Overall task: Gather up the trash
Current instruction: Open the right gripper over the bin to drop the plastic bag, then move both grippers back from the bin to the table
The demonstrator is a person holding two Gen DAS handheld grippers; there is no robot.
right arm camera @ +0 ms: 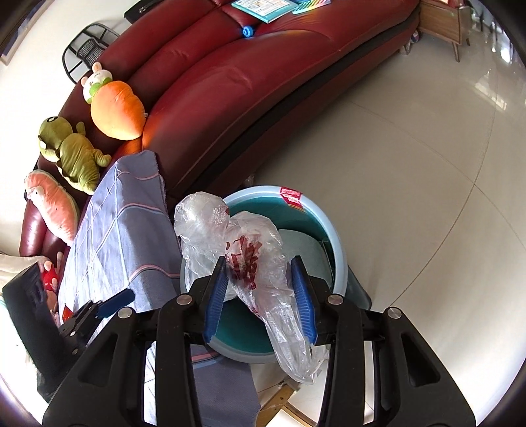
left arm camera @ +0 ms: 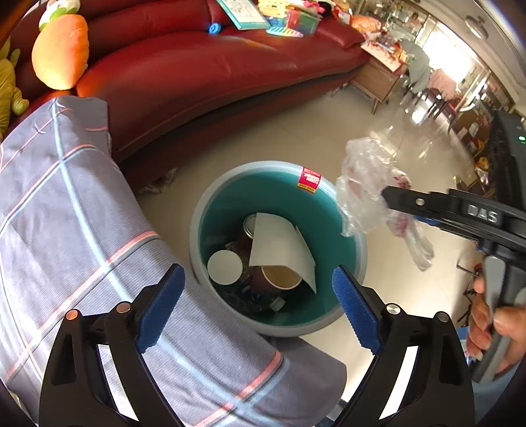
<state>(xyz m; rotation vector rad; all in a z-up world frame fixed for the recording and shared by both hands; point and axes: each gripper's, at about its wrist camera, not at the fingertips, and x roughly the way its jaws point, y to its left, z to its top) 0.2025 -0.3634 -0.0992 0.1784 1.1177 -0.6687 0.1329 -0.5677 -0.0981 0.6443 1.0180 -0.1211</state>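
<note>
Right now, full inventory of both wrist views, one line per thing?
plastic bag: 1, clear with red print, between the right gripper's fingers, above the bin
trash bin: 1, grey rim, teal inside, on the floor by the sofa
paper sheet: 1, white, in the bin
paper cup: 1, brown, in the bin
round lid: 1, white, in the bin
sofa: 1, dark red
plaid cloth: 1, grey-blue with pink lines, beside the bin
plush toys: 3 clear, orange, green, pink, on the sofa
books: several, colourful, on the sofa
left gripper: open, above the bin
right gripper: bag between its pads, grip unclear
</note>
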